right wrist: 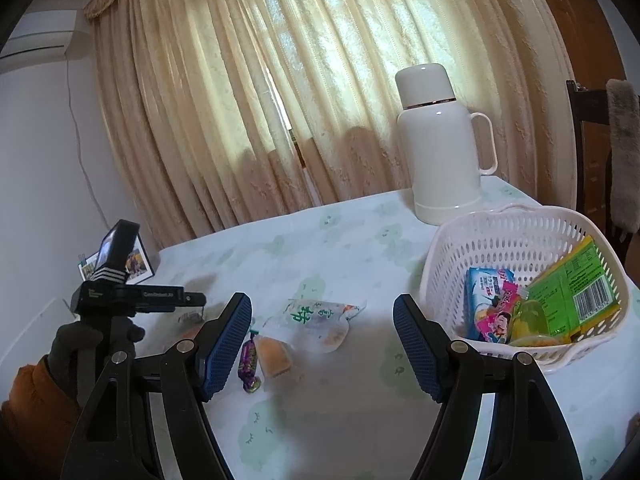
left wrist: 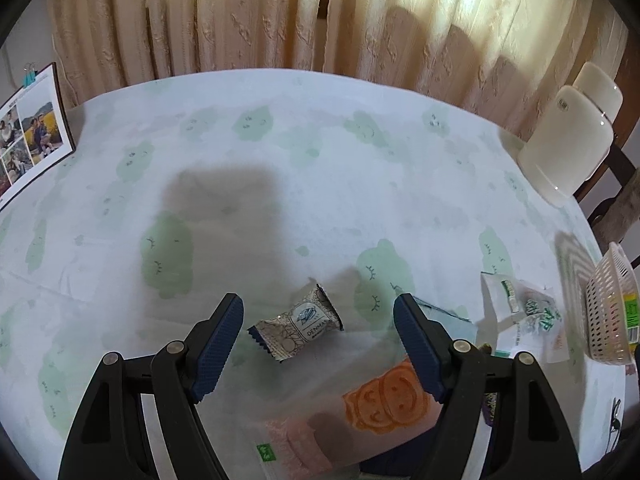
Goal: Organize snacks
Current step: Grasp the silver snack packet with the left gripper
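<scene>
In the left wrist view my left gripper [left wrist: 320, 310] is open, tilted down over the table. A small grey "DENMAS" snack packet [left wrist: 298, 326] lies on the cloth between its fingers, and neither pad touches it. An orange smiley-face packet [left wrist: 386, 398] lies nearer, and a white packet with green characters [left wrist: 520, 312] lies to the right. My right gripper [right wrist: 322, 308] is open with only cloth between its fingers. Left of it lie a white-green packet [right wrist: 316, 320], an orange snack [right wrist: 274, 356] and a purple candy [right wrist: 248, 364]. The white basket [right wrist: 480, 240] at right holds blue, green and yellow snacks.
A white thermos jug [right wrist: 444, 148] stands behind the basket at the table's far edge. A photo calendar [left wrist: 32, 136] stands at the far left. Curtains hang behind the table, and a chair [right wrist: 616, 152] is at the right. A gloved hand [right wrist: 76, 344] holds the left tool.
</scene>
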{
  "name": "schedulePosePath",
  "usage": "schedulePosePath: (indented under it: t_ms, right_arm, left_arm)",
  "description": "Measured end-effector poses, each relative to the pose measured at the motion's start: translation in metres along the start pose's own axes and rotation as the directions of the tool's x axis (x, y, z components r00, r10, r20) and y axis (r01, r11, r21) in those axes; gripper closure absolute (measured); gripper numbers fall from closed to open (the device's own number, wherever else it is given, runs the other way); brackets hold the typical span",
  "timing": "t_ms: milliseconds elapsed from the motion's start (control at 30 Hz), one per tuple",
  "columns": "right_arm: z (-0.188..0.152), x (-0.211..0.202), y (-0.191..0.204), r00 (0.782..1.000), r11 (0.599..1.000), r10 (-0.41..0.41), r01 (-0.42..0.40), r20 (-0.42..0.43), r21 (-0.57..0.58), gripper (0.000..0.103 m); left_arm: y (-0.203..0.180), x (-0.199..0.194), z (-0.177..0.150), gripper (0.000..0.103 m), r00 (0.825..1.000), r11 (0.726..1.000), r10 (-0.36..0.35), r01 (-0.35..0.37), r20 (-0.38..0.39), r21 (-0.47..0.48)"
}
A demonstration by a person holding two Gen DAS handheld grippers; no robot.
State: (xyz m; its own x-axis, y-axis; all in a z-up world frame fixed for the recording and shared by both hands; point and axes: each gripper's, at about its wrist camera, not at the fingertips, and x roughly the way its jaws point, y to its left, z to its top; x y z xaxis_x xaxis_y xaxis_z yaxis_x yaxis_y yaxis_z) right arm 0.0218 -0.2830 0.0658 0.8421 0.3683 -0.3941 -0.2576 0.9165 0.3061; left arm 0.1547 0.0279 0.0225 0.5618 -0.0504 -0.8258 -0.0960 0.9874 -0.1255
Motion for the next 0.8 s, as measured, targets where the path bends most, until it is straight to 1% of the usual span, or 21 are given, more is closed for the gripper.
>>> schedulePosePath:
  t_ms: [100, 133, 200, 267, 300, 367, 433, 567, 700, 800]
  right_arm:
    - [0.0, 0.001, 0.0, 1.0, 1.0, -0.002, 0.002, -0.006, -0.002, 0.029]
    - [0.0, 0.002, 0.0, 1.0, 1.0, -0.003, 0.003, -0.008, -0.003, 0.029]
    - [0.0, 0.002, 0.001, 1.0, 1.0, -0.005, 0.005, -0.011, -0.005, 0.029]
    - [-0.001, 0.003, 0.002, 1.0, 1.0, -0.005, 0.005, -0.013, -0.008, 0.029]
    - [-0.001, 0.004, 0.002, 1.0, 1.0, -0.006, 0.006, -0.014, -0.009, 0.029]
    - [-0.001, 0.004, 0.002, 1.0, 1.0, -0.006, 0.006, -0.016, -0.01, 0.029]
    - [-0.001, 0.004, 0.002, 1.0, 1.0, -0.006, 0.006, -0.018, -0.011, 0.029]
    - [-0.001, 0.006, 0.002, 1.0, 1.0, -0.008, 0.007, -0.022, -0.011, 0.029]
    - [-0.003, 0.007, 0.002, 1.0, 1.0, -0.006, 0.005, -0.028, -0.014, 0.029]
    - [-0.004, 0.008, 0.003, 0.999, 1.0, 0.002, -0.002, -0.037, -0.015, 0.029]
  left_arm:
    - [0.002, 0.006, -0.002, 0.03, 1.0, 1.0, 0.011, -0.011, -0.013, 0.001]
    - [0.004, 0.007, -0.002, 0.033, 1.0, 1.0, 0.014, -0.014, -0.017, 0.0]
    - [0.007, 0.012, -0.003, 0.043, 0.999, 1.0, 0.021, -0.021, -0.032, -0.008]
    - [0.009, 0.012, -0.005, 0.056, 0.999, 0.999, 0.042, -0.042, -0.027, -0.012]
    - [0.009, 0.011, -0.006, 0.059, 0.998, 0.999, 0.053, -0.053, -0.019, -0.009]
    - [0.011, 0.009, -0.008, 0.064, 0.999, 0.999, 0.046, -0.046, -0.013, -0.014]
    - [0.014, 0.007, -0.011, 0.066, 0.999, 0.999, 0.036, -0.036, -0.005, -0.024]
    - [0.019, -0.001, -0.013, 0.067, 0.999, 0.999, 0.028, -0.028, 0.015, -0.039]
    - [0.02, -0.02, -0.014, 0.067, 0.998, 0.999, 0.022, -0.019, 0.063, -0.043]
    - [0.019, -0.035, -0.015, 0.067, 0.995, 0.999, 0.0, 0.004, 0.095, -0.045]
